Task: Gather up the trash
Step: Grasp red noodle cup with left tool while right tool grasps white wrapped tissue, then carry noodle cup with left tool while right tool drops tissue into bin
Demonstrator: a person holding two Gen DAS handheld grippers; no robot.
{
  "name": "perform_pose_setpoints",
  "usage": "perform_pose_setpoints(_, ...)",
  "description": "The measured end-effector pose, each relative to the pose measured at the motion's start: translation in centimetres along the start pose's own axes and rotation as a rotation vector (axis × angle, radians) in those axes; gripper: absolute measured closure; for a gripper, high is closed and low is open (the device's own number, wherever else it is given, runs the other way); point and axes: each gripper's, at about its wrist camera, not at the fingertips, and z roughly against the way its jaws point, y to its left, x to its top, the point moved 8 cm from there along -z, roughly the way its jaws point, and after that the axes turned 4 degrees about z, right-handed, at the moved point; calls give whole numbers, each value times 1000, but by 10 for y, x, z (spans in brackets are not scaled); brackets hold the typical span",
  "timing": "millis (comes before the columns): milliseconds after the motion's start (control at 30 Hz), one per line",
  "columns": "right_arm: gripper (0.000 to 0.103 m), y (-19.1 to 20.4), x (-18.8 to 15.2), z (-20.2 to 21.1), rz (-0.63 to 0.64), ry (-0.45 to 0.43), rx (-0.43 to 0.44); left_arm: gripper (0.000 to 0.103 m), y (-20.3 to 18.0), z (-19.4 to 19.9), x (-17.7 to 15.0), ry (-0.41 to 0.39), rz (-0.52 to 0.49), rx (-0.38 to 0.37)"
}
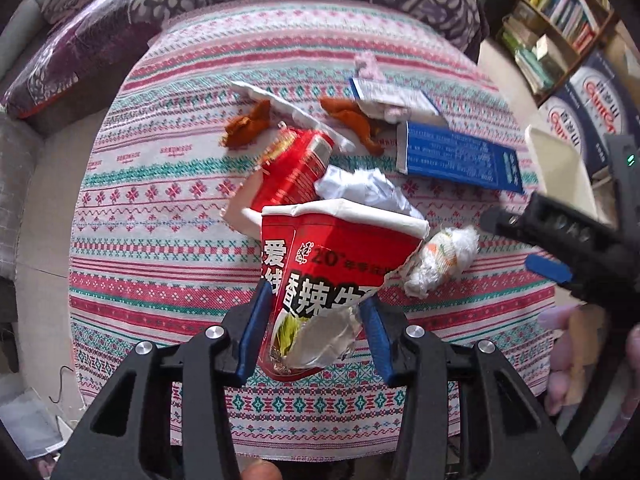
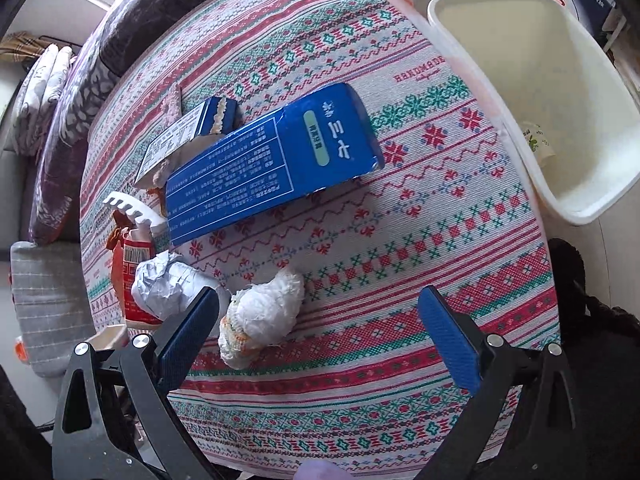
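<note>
Left wrist view: steeply downward from close above the round table in a red-and-green patterned woven cloth (image 1: 160,208), sofa at the far edge. Right wrist view: likewise steeply downward and close, from further right. Shared: the cloth, the flat blue cardboard box (image 2: 272,160) and the white crumpled tissue wad (image 1: 440,260).

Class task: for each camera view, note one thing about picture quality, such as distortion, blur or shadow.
Left wrist view: fisheye bends the tablecloth stripes into arcs; the red cup looks sharp, the right gripper blurred.
Right wrist view: soft daylight; the blue box casts a faint shadow.
</note>
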Motion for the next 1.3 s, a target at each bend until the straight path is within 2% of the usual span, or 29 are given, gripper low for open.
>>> perform_pose_setpoints(67, 9, 6, -4, -6, 11, 14, -3, 59, 9, 15, 8, -56, 38, -9)
perform_pose_setpoints(167, 12, 15, -11, -13, 36, 23, -18, 58, 20, 24, 15, -88, 98, -24)
perform_pose_setpoints(400, 14, 26, -15, -31, 21, 43, 0, 58, 30, 26, 18, -90, 132, -24)
perform_pose_setpoints(533, 14, 30, -12, -32, 33, 11, -14, 58, 33, 23, 18, -92, 137, -22)
perform_pose_setpoints(633, 24, 33, -13, -32, 60, -14, -52, 58, 35, 22, 19, -94, 143, -17)
perform_pose_setpoints(700, 37, 35, -15, -32, 109, -33, -91, 58, 36, 22, 20, -96, 146, -15)
perform_pose_setpoints(733, 42, 38, -16, -31, 130, -43, -82, 58, 36, 22, 21, -97, 149, -12)
perform_pose_setpoints(767, 56, 42, -17, -30, 150, -45, -67, 58, 36, 22, 21, -100, 152, -9)
perform_pose_setpoints(833, 59, 50, -18, -29, 189, -31, -41, 58, 37, 23, 23, -109, 163, -8)
perform_pose_setpoints(867, 65, 54, -17, -27, 197, -30, -29, 58, 37, 24, 24, -116, 169, -9)
perform_pose_setpoints(933, 65, 58, -12, -22, 214, -34, -2, 58, 38, 27, 28, -140, 183, -1)
perform_pose_setpoints(1167, 65, 71, 27, 36, 286, -240, 36, 58, 34, 46, 48, -262, 225, 41)
perform_pose_setpoints(1300, 65, 69, 40, 74, 327, -383, 21, 58, 25, 60, 61, -354, 221, 81)
